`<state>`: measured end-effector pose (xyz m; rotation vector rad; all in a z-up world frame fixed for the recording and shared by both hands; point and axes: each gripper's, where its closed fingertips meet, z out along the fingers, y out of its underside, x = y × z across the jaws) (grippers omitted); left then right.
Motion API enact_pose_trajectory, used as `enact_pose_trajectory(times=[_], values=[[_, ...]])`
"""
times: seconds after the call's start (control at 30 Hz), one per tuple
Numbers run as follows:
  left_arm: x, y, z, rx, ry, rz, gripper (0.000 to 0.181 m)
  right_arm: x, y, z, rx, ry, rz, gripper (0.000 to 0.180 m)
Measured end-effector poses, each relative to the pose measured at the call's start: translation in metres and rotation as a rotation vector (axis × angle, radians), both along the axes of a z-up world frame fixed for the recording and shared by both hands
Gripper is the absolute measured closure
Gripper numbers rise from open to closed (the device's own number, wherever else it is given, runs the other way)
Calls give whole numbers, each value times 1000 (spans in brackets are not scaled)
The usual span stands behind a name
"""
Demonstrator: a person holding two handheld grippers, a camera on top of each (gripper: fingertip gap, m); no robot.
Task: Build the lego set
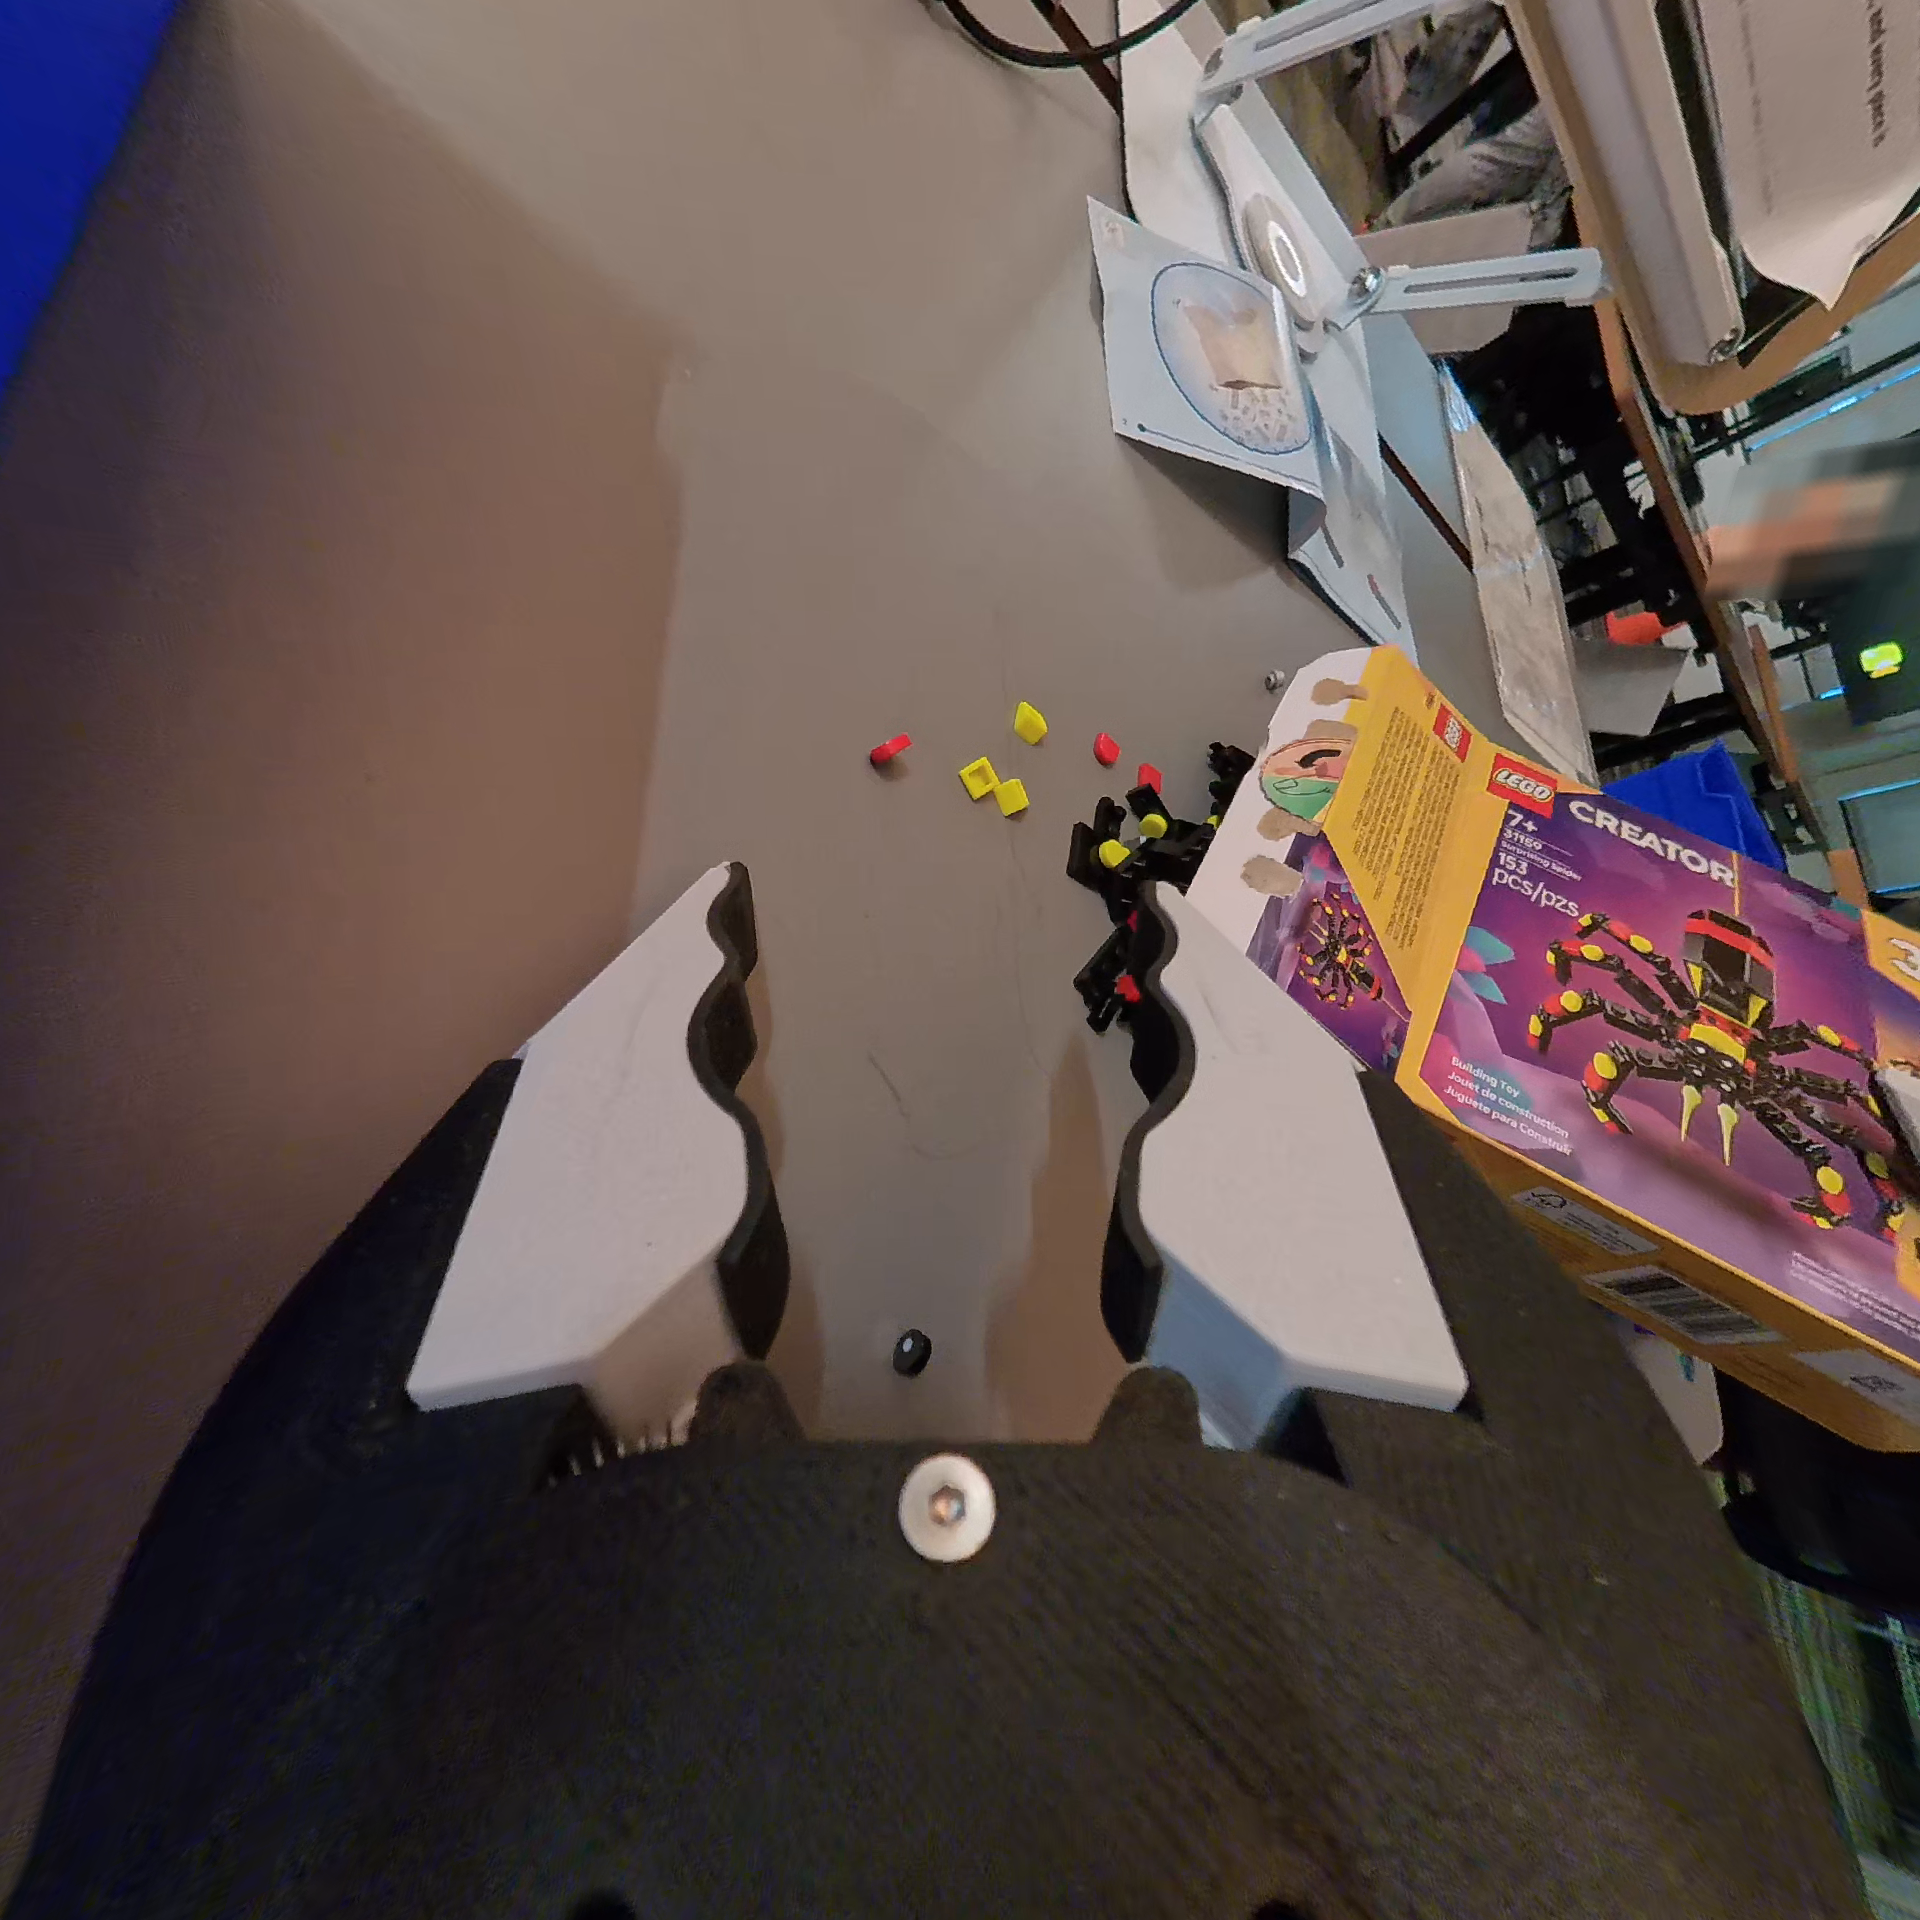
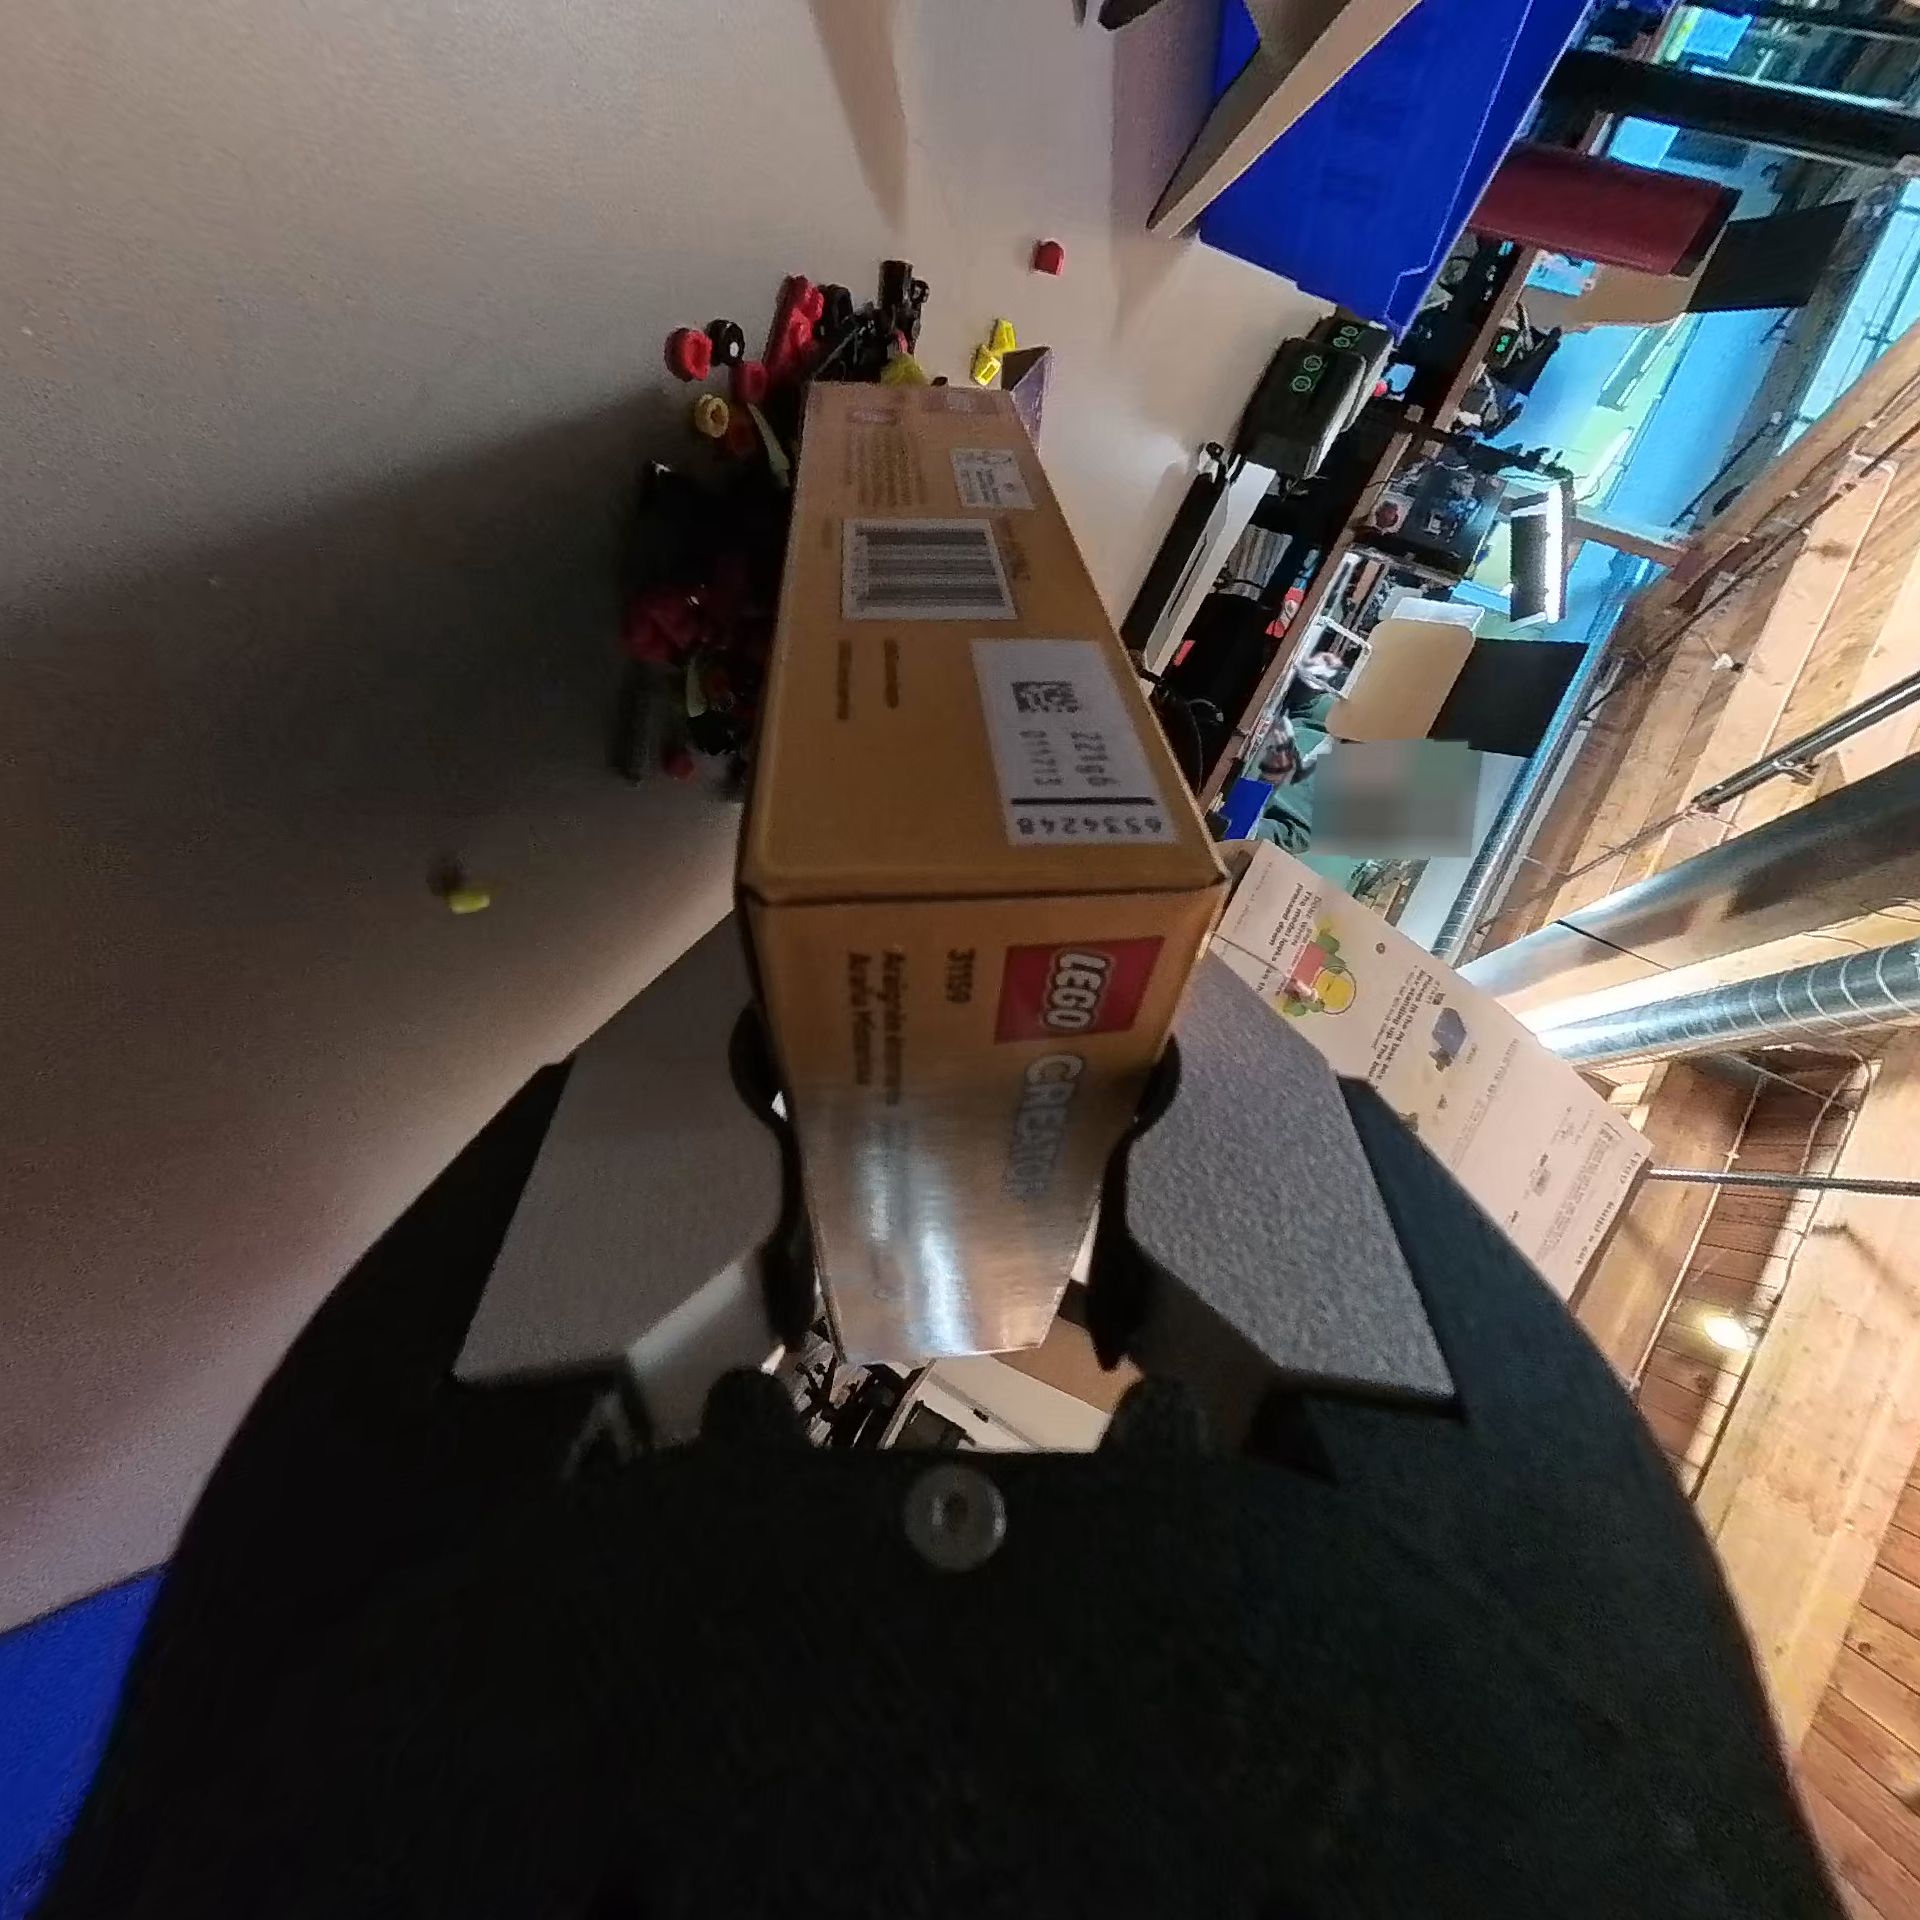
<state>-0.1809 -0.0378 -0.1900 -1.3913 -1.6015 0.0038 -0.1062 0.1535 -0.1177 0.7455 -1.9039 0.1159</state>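
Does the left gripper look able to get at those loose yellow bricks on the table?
Probably yes. The left gripper has its jaws open and empty, and only bare table lies between it and the yellow bricks.

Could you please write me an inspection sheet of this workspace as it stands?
Surface: grey table, mostly bare on its left part.
Job's things: lego box with its flap open; loose yellow pieces and red pieces scattered; a heap of black pieces beside the box.
Clutter: printed sheets and a white metal stand at the far edge; instruction sheet right of the box.
Grippers: left gripper open, empty, above the table; right gripper shut on the lego box.
Cables: black cable at the far edge.
Surroundings: blue bin, shelving, metal ducts.
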Motion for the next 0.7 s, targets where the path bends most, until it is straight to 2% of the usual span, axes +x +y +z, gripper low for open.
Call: enact_pose_trajectory(times=[0.7], values=[[1,3,-1,7,-3,-10,109,0,2,17,61,-14,15,118]])
